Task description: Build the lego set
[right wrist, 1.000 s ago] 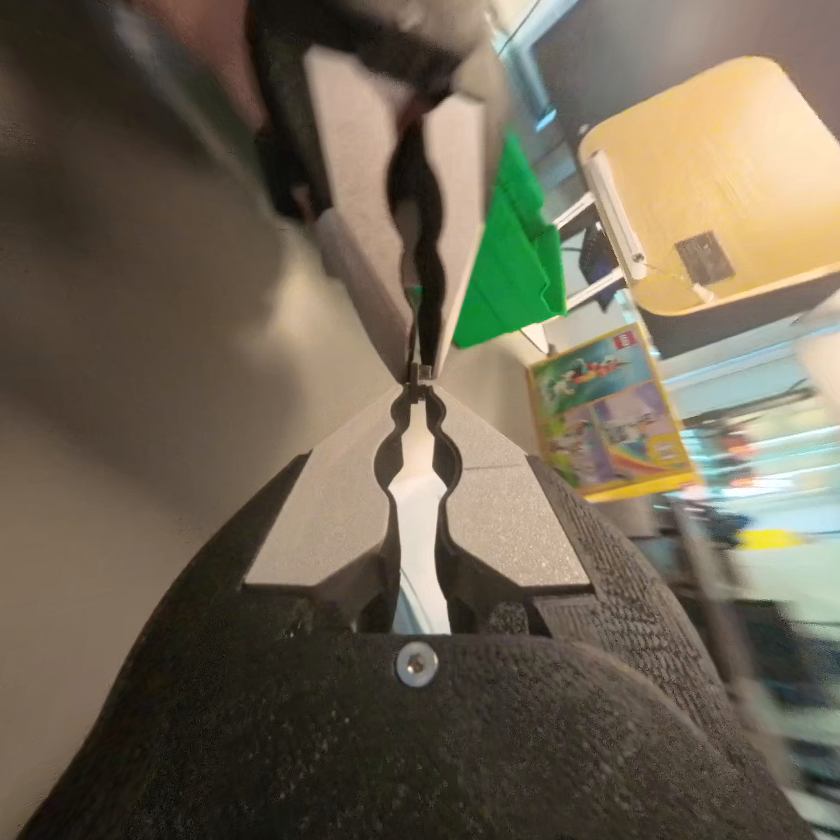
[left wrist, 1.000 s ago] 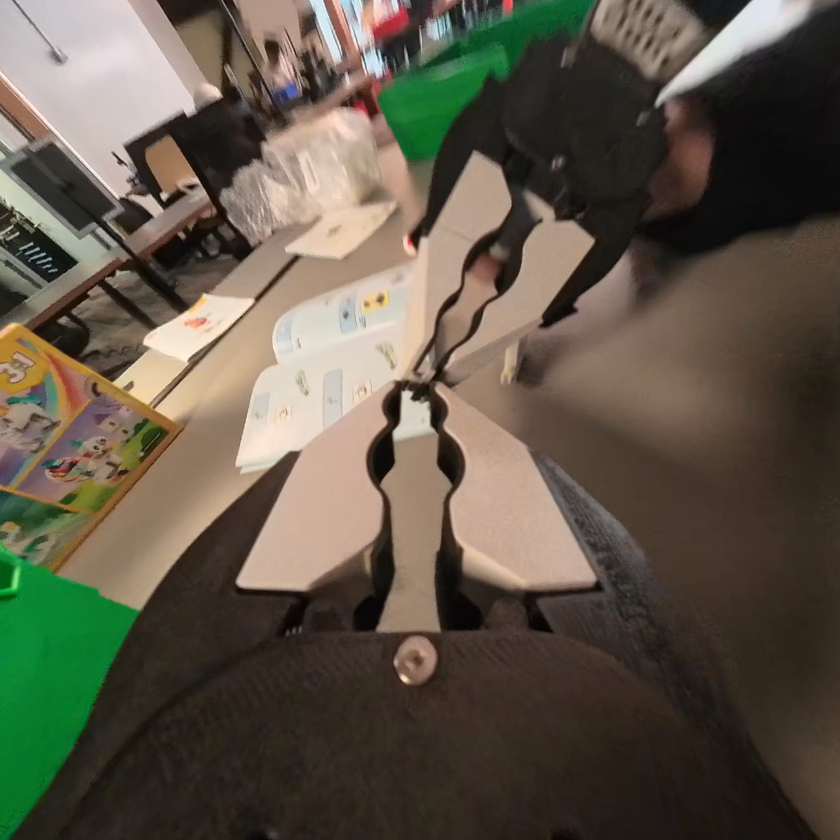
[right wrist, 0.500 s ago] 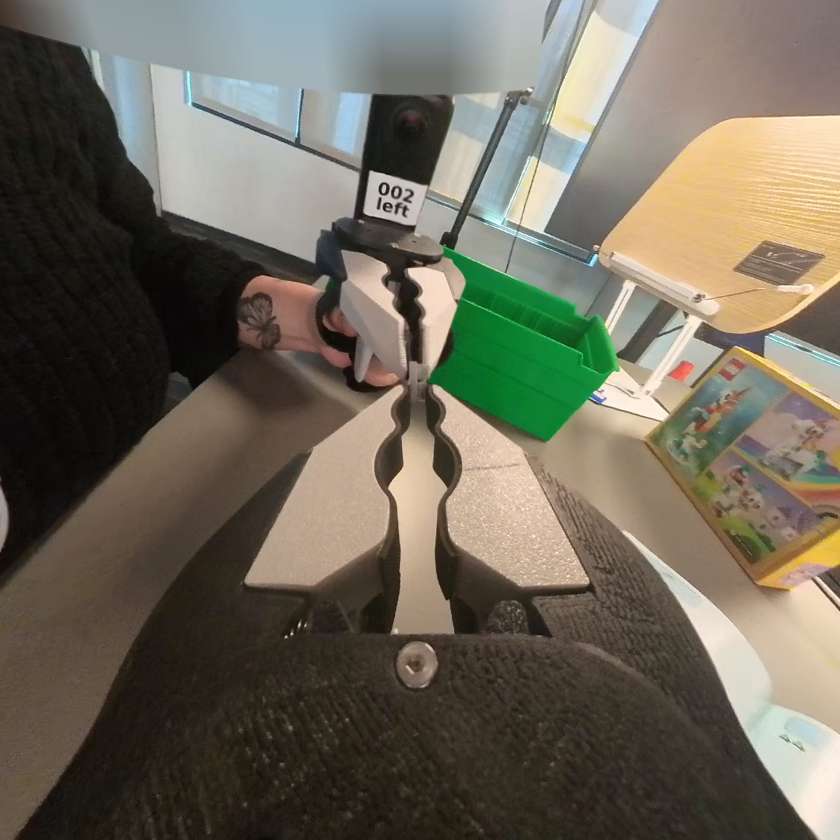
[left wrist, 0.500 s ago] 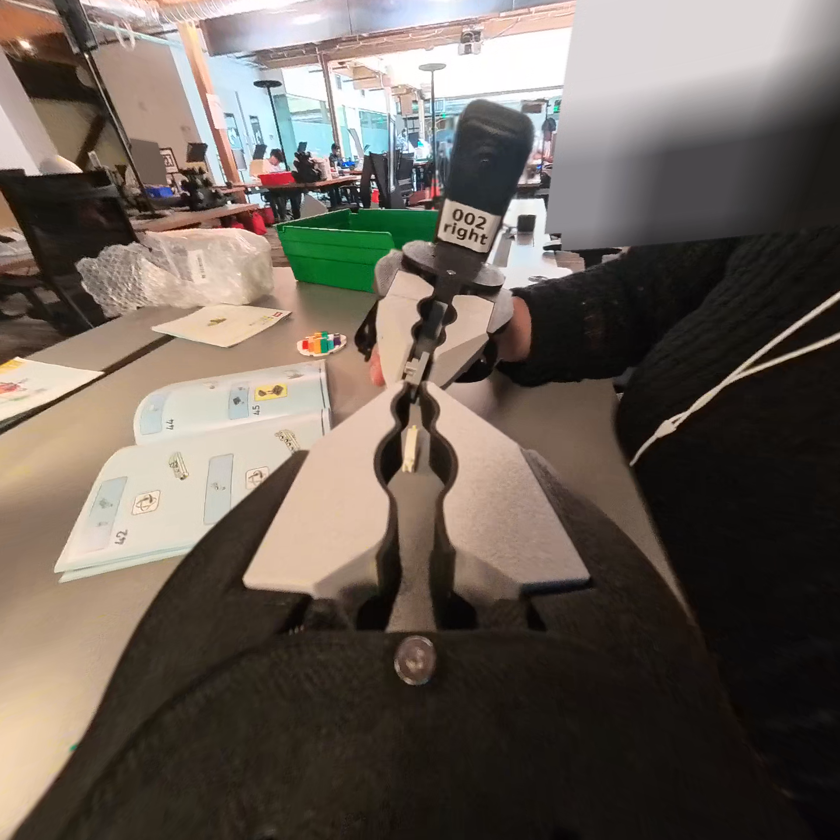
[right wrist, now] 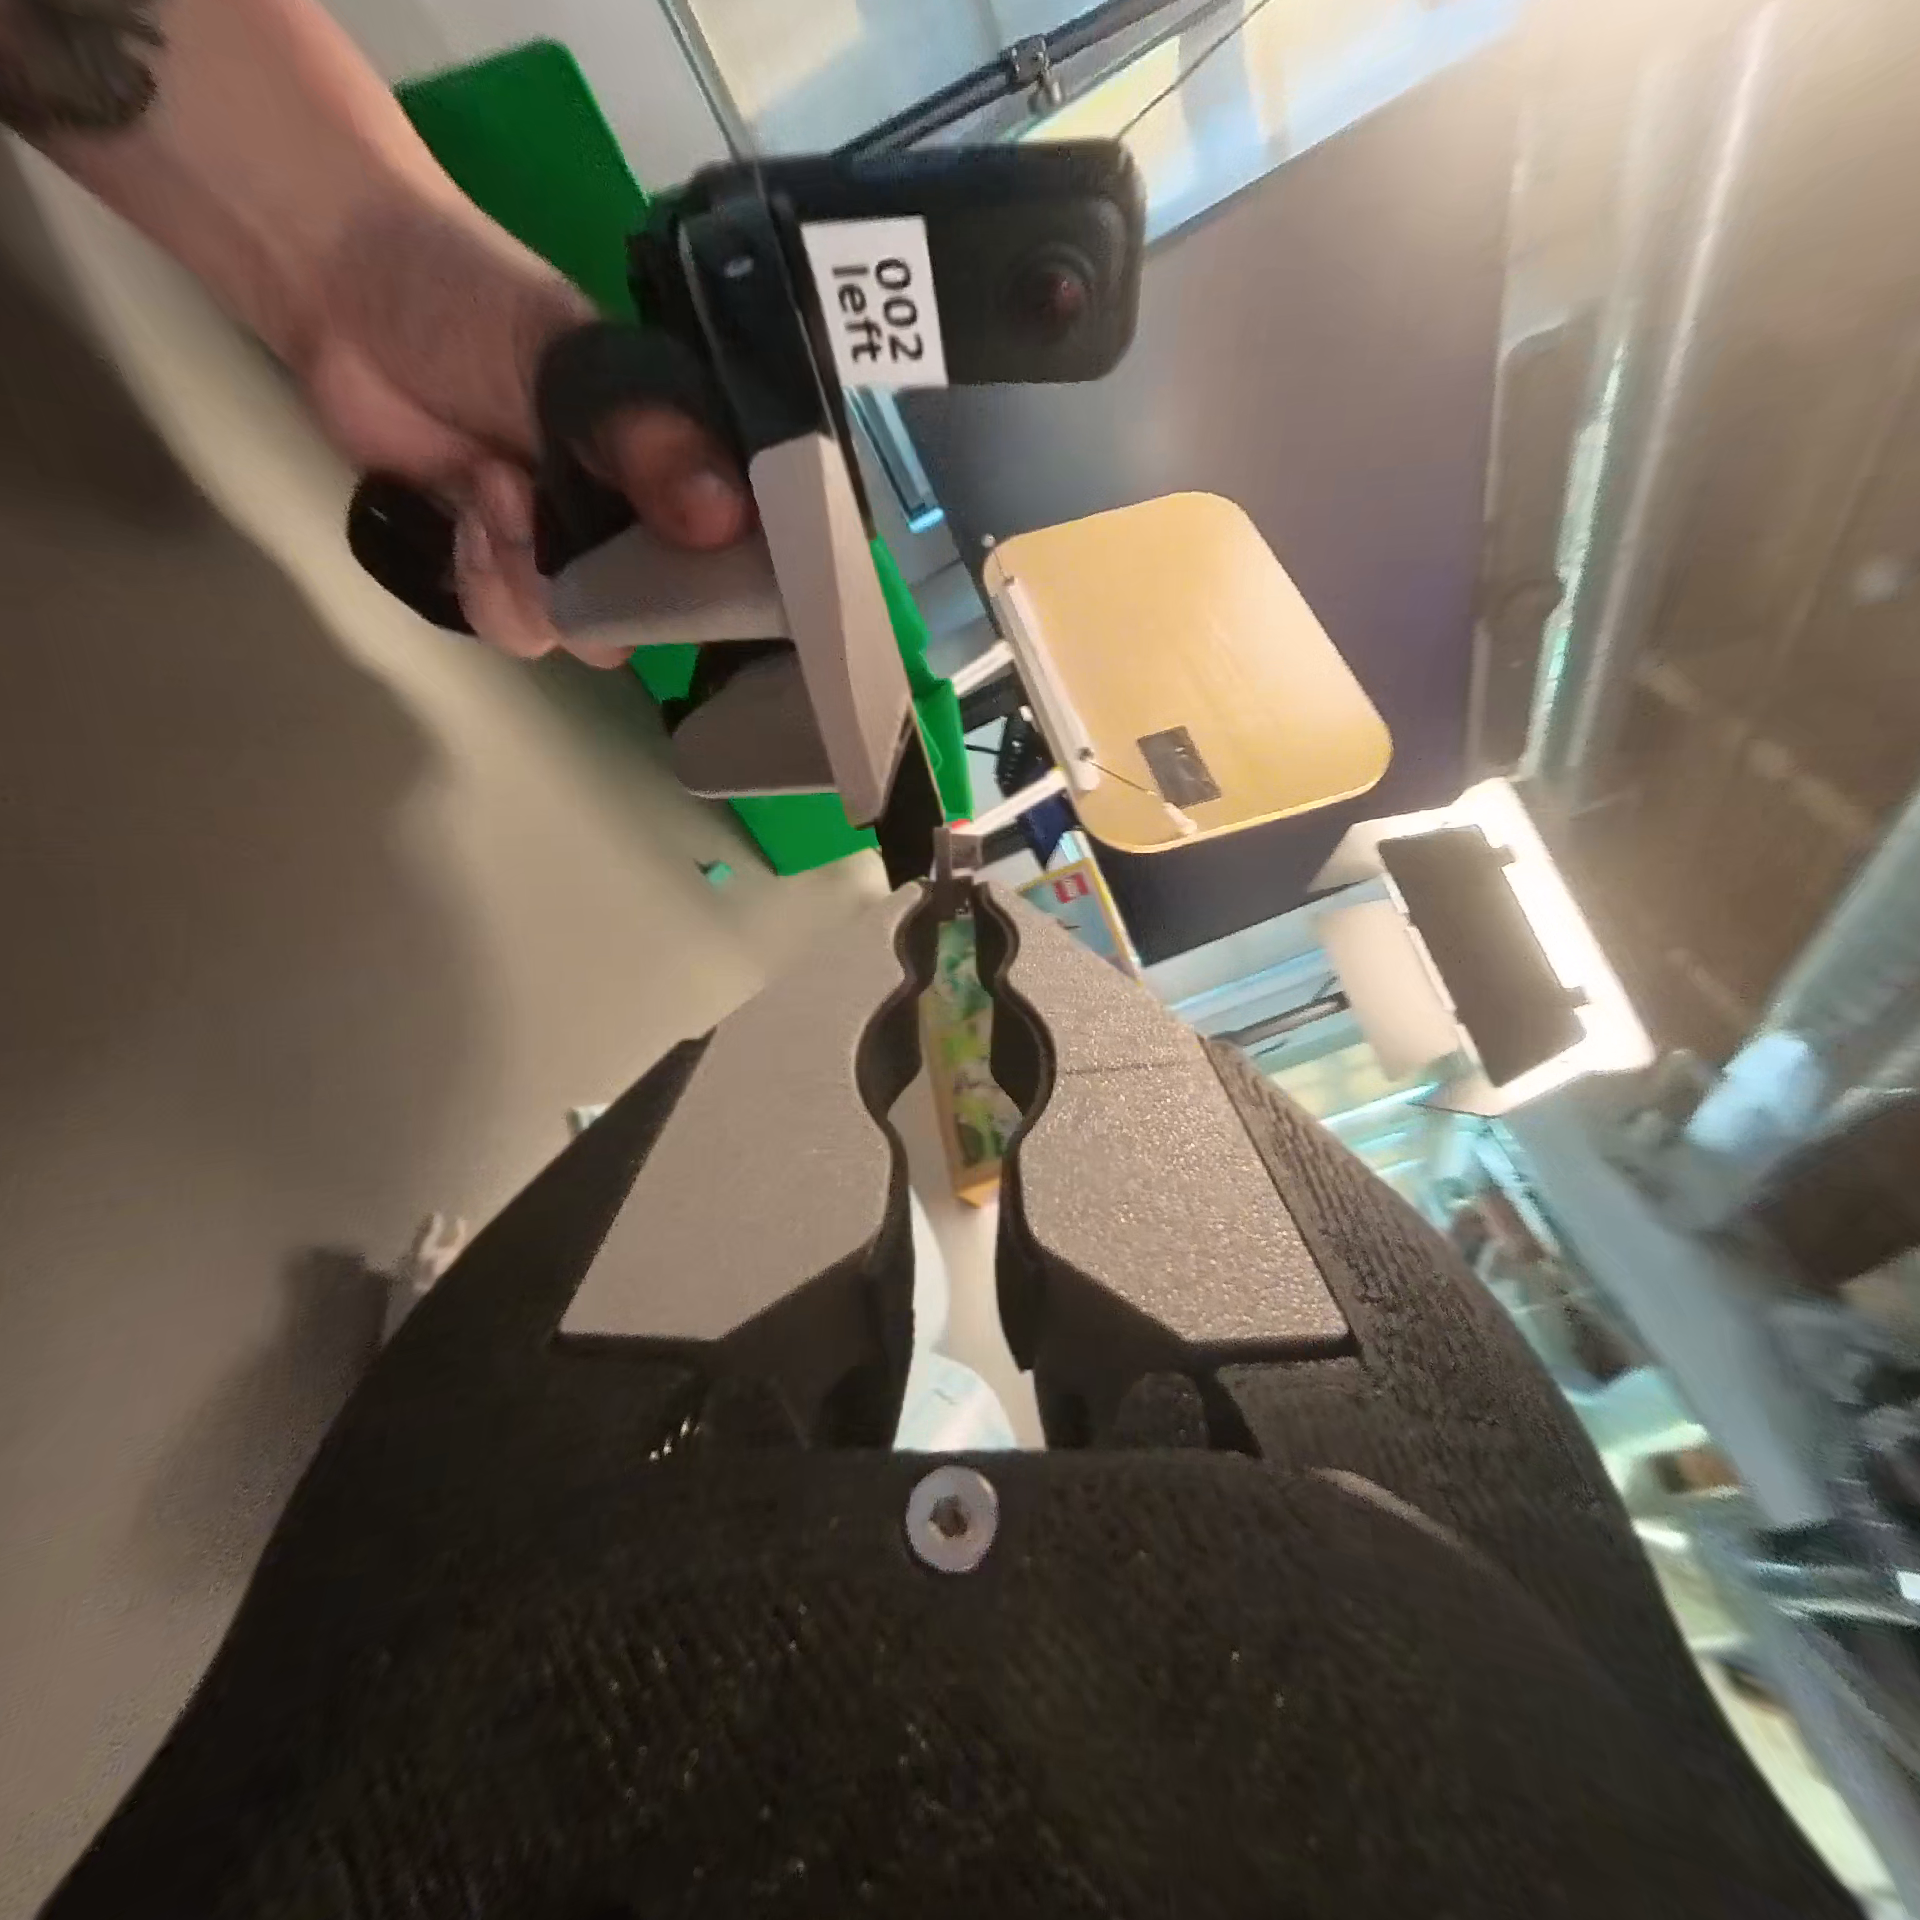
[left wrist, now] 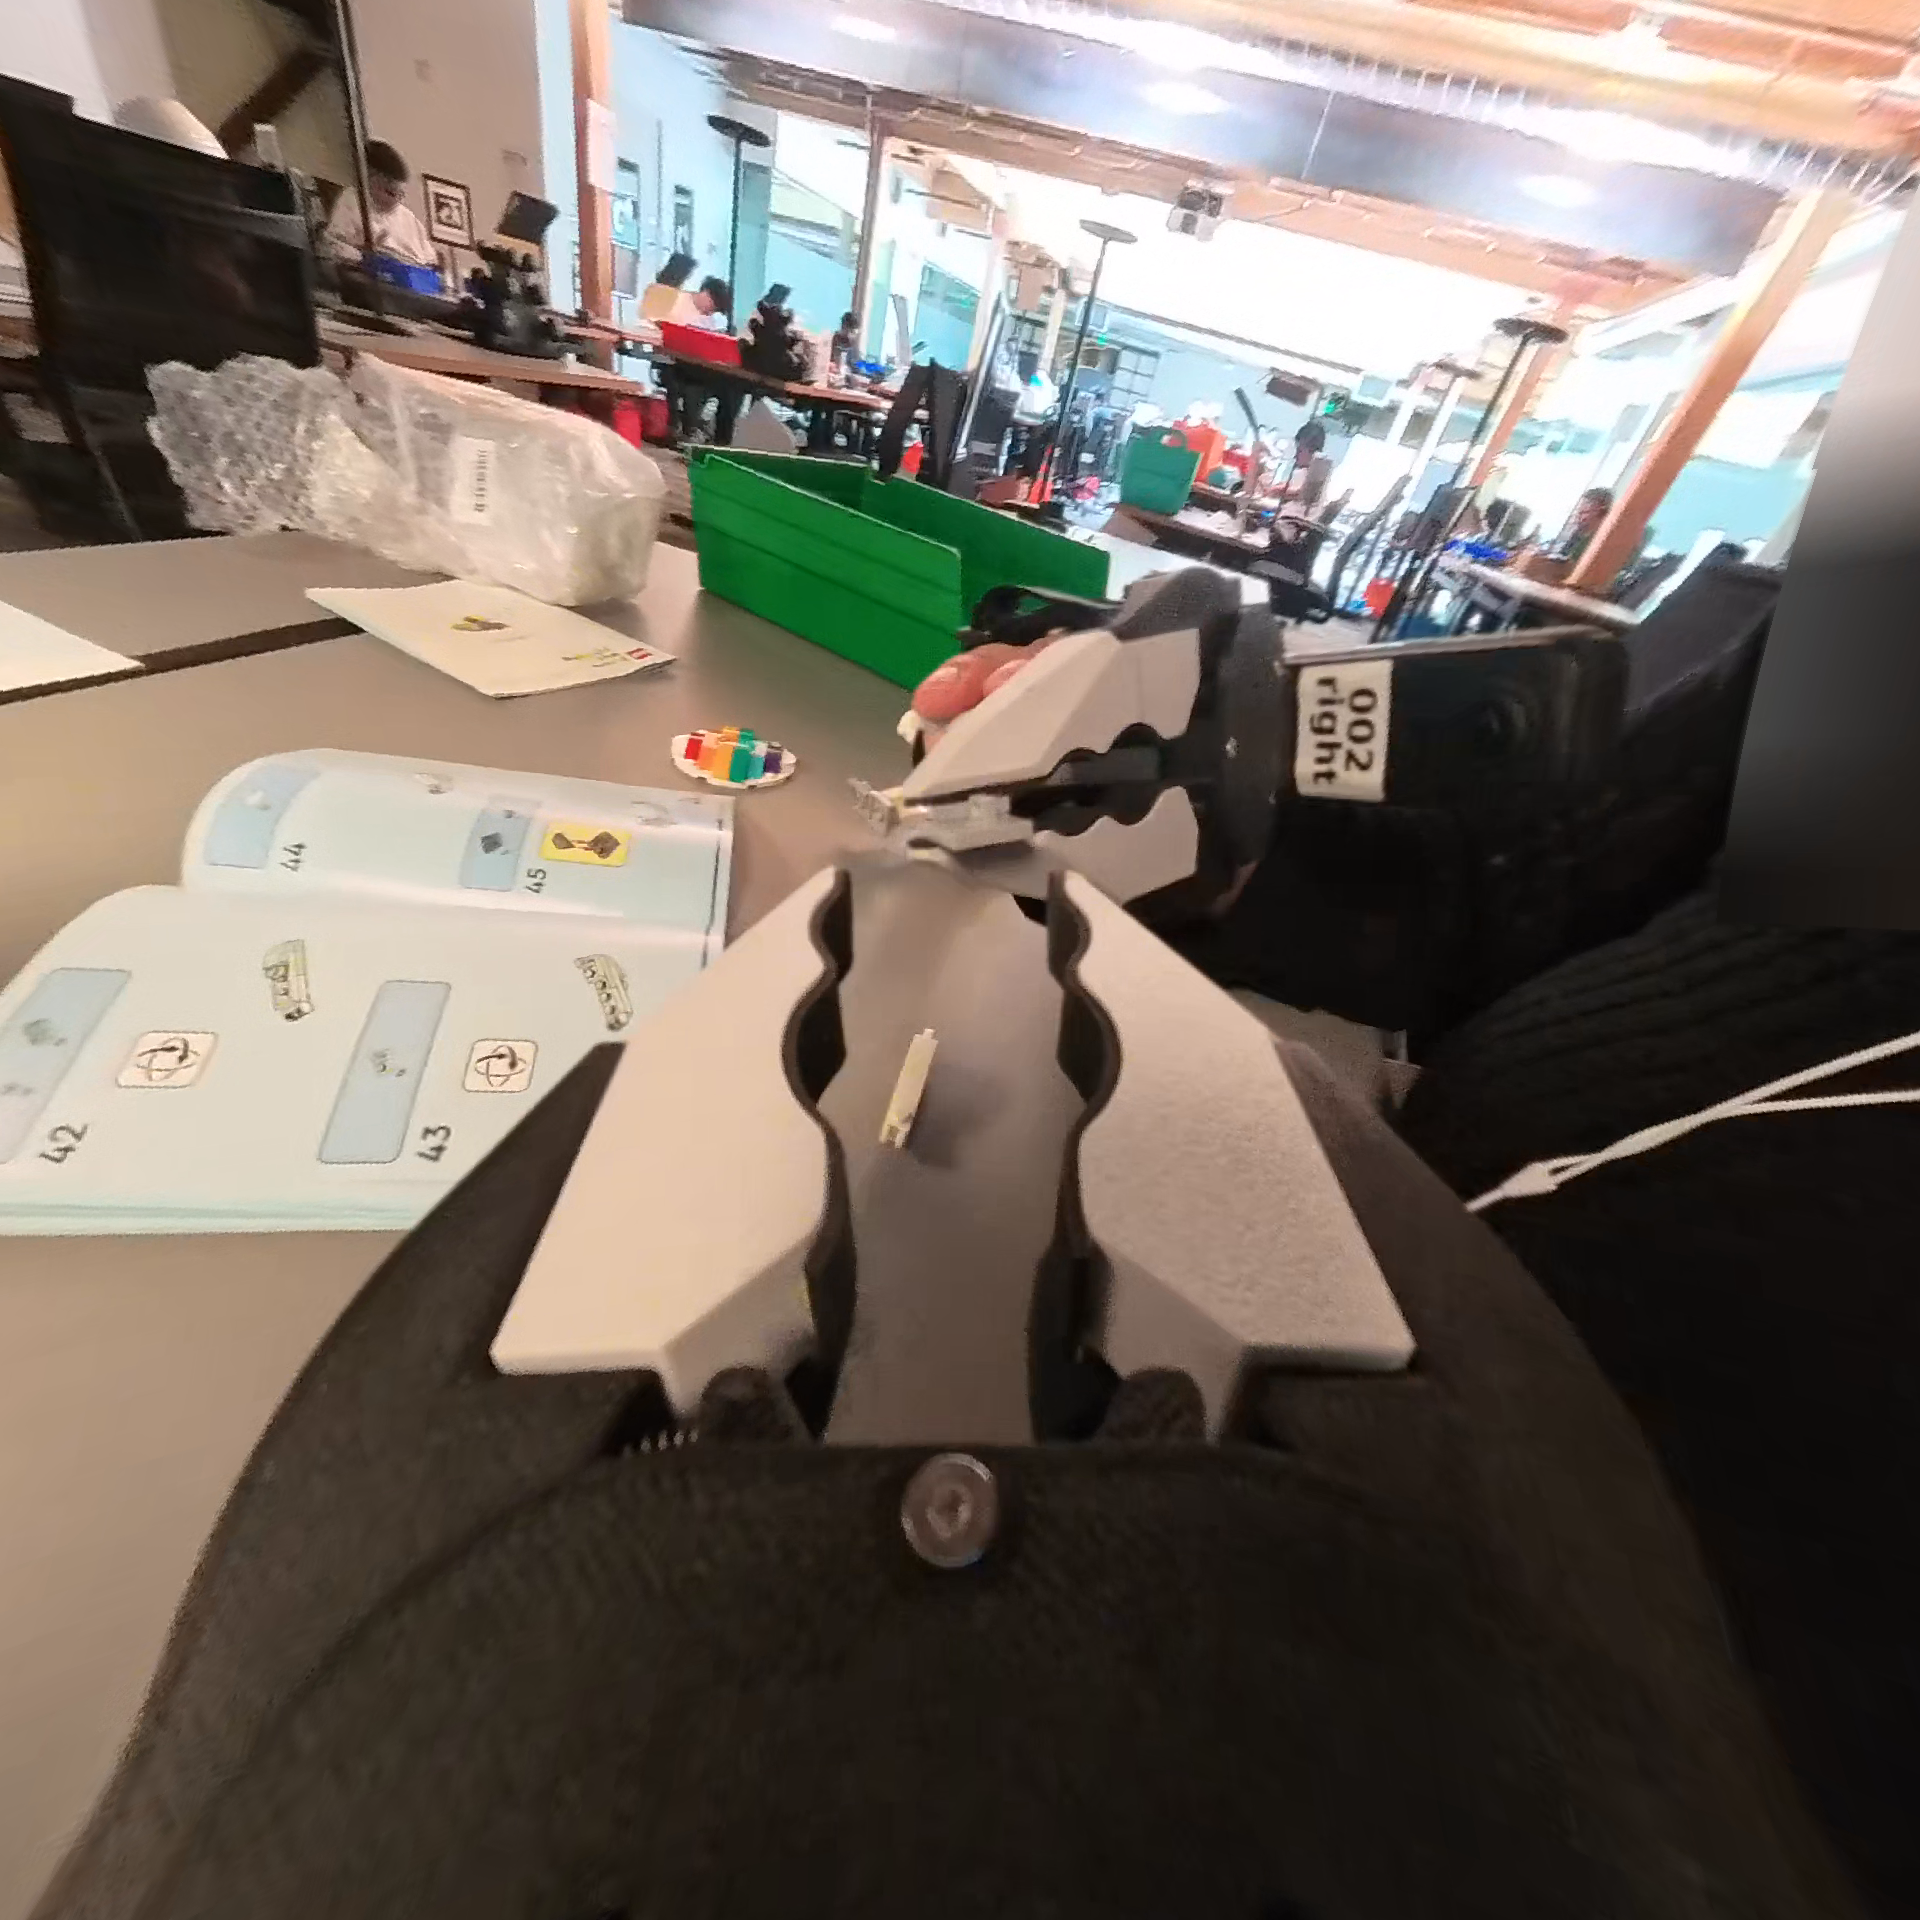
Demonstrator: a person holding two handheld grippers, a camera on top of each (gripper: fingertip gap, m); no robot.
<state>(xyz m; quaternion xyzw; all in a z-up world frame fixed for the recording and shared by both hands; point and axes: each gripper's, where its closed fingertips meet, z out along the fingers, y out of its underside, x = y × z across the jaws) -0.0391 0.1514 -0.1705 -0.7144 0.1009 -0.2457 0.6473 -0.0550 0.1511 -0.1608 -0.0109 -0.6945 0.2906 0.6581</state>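
Your left gripper (left wrist: 951, 883): fingers spread, empty. Small cream lego piece (left wrist: 906, 1086) seen between them, apparently lying on grey surface (left wrist: 312, 1351) below. Right gripper (right wrist: 943, 894): fingers pinching tiny grey lego part (left wrist: 883, 808) at tips. Parts light, rigid, slippery (easily flicked away); grip flat sides. Open instruction booklet (left wrist: 312, 987) carries printed numbers; gripper tags carry writing.

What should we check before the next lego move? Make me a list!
1. Right gripper holding the small grey piece: ok, shut on it.
2. Left gripper holding something: not ok, open and empty.
3. Small cream piece held safely: not ok, loose between the left fingers, touching neither.
4. Instruction booklet open on the table: ok.
5. Grey piece turned the right way: cannot tell, too small and blurred.
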